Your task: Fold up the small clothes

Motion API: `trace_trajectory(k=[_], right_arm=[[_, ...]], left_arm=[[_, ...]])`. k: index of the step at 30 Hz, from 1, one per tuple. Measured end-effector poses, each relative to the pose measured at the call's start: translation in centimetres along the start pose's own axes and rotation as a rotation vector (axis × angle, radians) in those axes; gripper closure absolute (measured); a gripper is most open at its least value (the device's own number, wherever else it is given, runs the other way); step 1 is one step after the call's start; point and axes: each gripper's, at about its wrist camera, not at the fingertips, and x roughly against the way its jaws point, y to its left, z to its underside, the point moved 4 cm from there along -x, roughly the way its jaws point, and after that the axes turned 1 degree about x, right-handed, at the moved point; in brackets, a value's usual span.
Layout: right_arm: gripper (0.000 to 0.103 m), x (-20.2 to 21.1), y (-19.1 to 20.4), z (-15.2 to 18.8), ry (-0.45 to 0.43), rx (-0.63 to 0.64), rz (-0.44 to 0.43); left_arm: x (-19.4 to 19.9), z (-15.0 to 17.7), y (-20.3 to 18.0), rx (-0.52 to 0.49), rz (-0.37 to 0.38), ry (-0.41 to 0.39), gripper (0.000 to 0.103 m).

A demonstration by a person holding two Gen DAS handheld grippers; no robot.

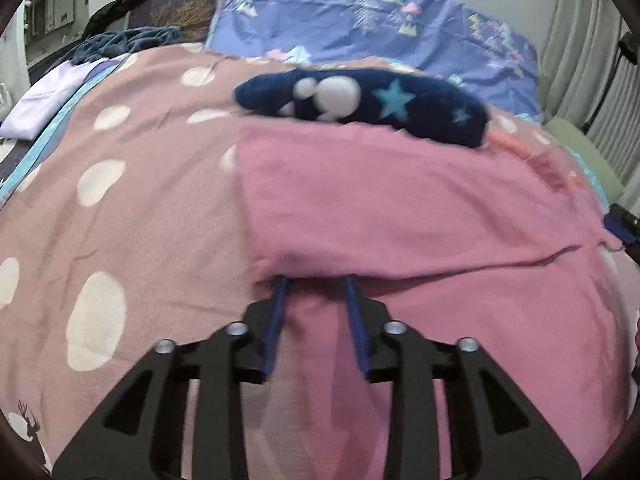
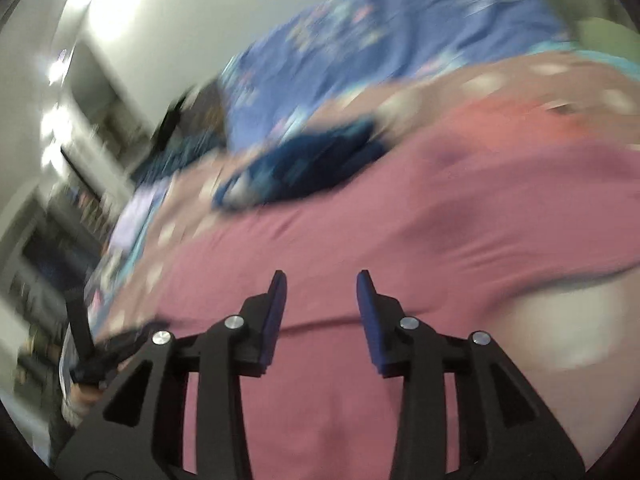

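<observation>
Your left view is evenly lit and soft, with slight blur on the pink cloth (image 1: 400, 208). Your right view smears heavily; glare blows out the wall (image 2: 108, 4). Fisheye bends both edges, corners black.

One pink garment (image 1: 400, 208), one navy garment (image 1: 360, 104), one bedspread (image 1: 140, 200).

a matt pink cloth garment (image 1: 400, 208) lies soft and lightly creased on a dusty-pink bedspread (image 1: 132, 200) of smooth woven cotton printed with cream dots. behind it sits a fuzzy navy fleece piece (image 1: 360, 108) with white and teal patches, and a crisp, wrinkled blue printed sheet (image 1: 360, 16). the left gripper (image 1: 316, 282) shows matt black plastic arms, shiny metal bolts and dull blue rubbery pads.
</observation>
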Motion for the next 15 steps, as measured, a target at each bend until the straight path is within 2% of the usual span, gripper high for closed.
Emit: trace_trajectory(k=[2,4,6,7,8,10,11,13,15], right_arm=[[0.065,3.5,-5.0,-2.1,-0.058,-0.096,0.058],[0.064,7.2,-11.5,-3.4,-0.118,-0.256,0.134],[0.063,9.8,-16.2,-3.2,-0.172,-0.403,0.175],[0.061,11.1,-18.7,-2.6,-0.199,-0.479,0.193],[0.060,11.9,-20.7,-2.0,-0.220,-0.538,0.213],[0.059,12.4,-23.7,-1.1,-0.246,-0.628,0.233],[0.059,12.3,-24.9,-0.8,-0.256,-0.669,0.226],[0.061,11.6,-26.3,-0.5,-0.273,-0.723,0.187],[0.061,11.1,-27.1,-0.9,-0.302,-0.735,0.175]], left_arm=[[1.0,-1.3,-2.5,-0.017,0.042,-0.045,0.060],[1.1,-2.3,-5.0,-0.048,0.070,-0.062,0.058],[0.6,-2.8,-7.0,-0.079,0.084,-0.061,0.052],[-0.4,-2.9,-8.4,-0.102,0.080,-0.051,0.044],[-1.3,-2.8,-9.2,-0.112,0.079,-0.038,0.044],[-4.0,-2.1,-10.3,-0.122,0.073,0.021,0.044],[-5.8,-1.3,-10.6,-0.131,0.047,0.059,0.040],[-6.3,-0.8,-11.5,-0.181,0.003,0.041,0.034],[-6.1,-0.7,-11.6,-0.194,-0.017,0.039,0.033]])
